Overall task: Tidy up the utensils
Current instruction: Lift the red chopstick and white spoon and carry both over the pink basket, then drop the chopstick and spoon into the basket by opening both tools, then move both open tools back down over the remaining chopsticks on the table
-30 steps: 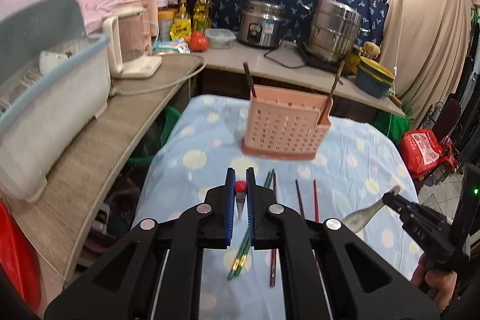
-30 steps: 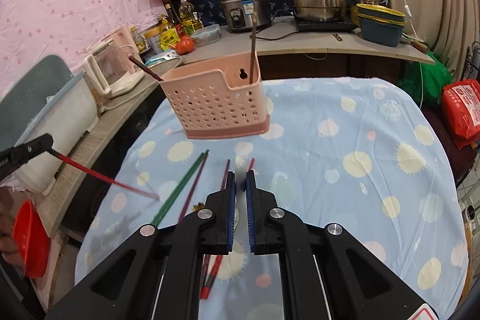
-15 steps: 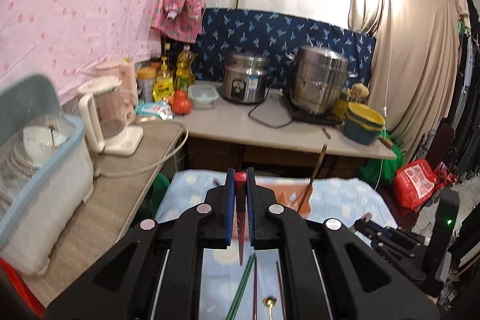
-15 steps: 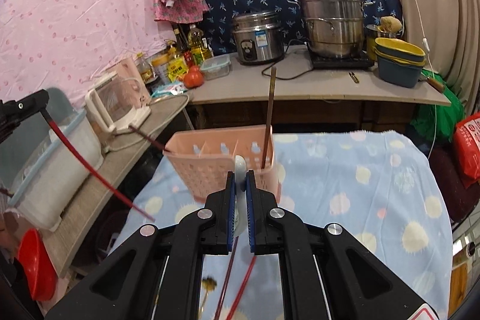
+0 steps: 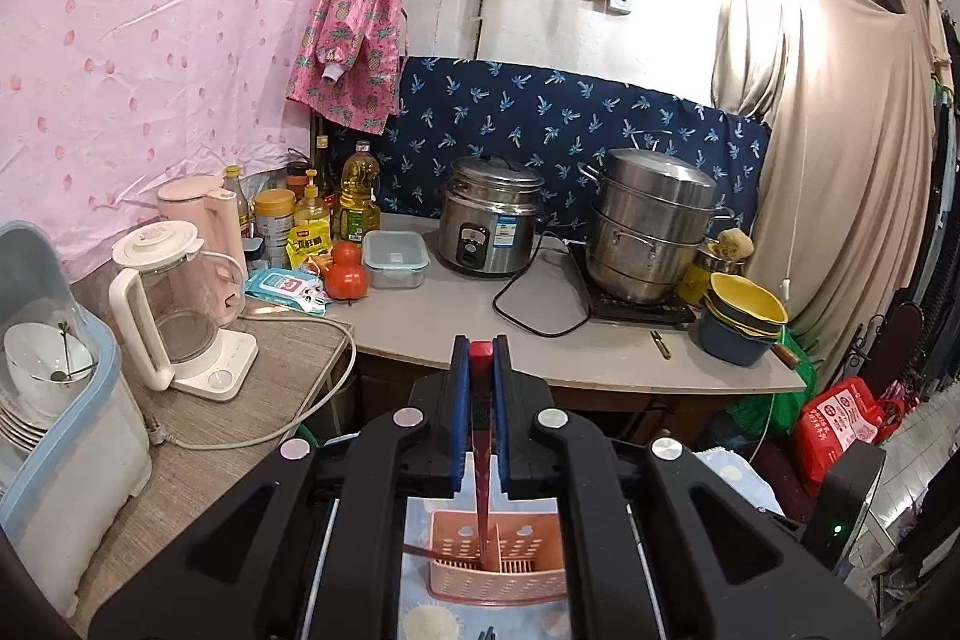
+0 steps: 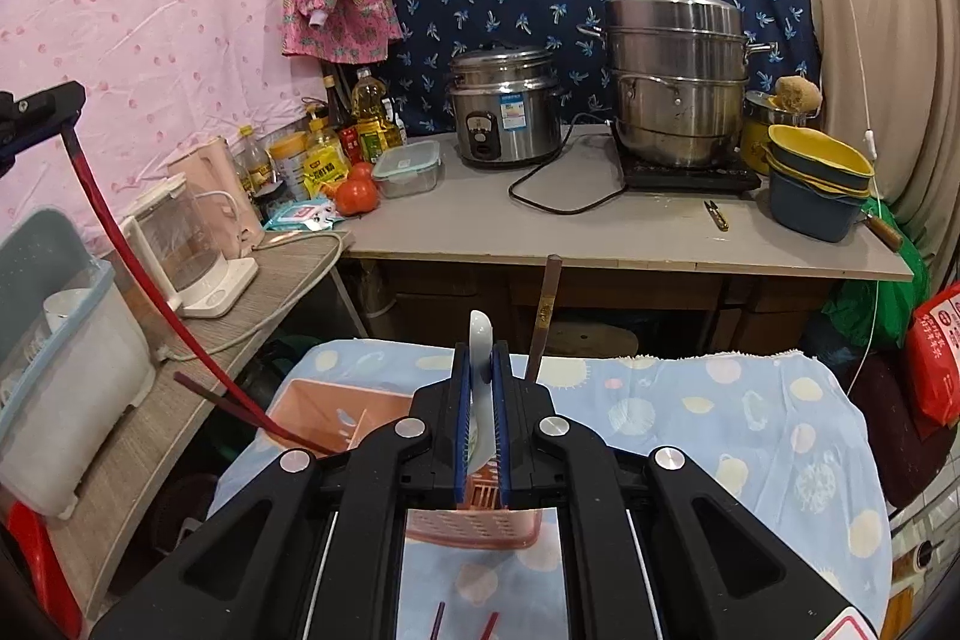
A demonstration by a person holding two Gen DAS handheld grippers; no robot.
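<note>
Clearly, both grippers are closed on utensils above the pink perforated plastic utensil caddy (image 6: 336,415), which stands on the pale blue sun-patterned tablecloth (image 6: 750,418).

At the far left of the right wrist view, the left gripper (image 6: 57,112) is seen clamped on the top end of a long red chopstick (image 6: 129,274). The chopstick slants down to the right, and its tip appears to be inside the left part of the caddy, beside a dark brown chopstick (image 6: 207,394) that leans out over the left rim. In the left wrist view the same red chopstick (image 5: 482,454) is seen pinched between the blue pads, running down into the caddy (image 5: 498,559) at lower centre.

At the centre of the right wrist view, the right gripper (image 6: 480,400) is shut on a pale white ceramic spoon (image 6: 480,388), held edge-on, its upper end standing above the fingertips. Just to the right, a brown wooden chopstick (image 6: 543,319) stands in the caddy.

Two risks are judged. If the red chopstick is released while so steeply tilted, it could tip over the left rim like its neighbour. If the spoon is let go before it is lowered into a compartment, it could strike the rim or the standing chopstick and fall on the cloth. More chopsticks (image 6: 438,625) are left at the bottom of the frame.
</note>
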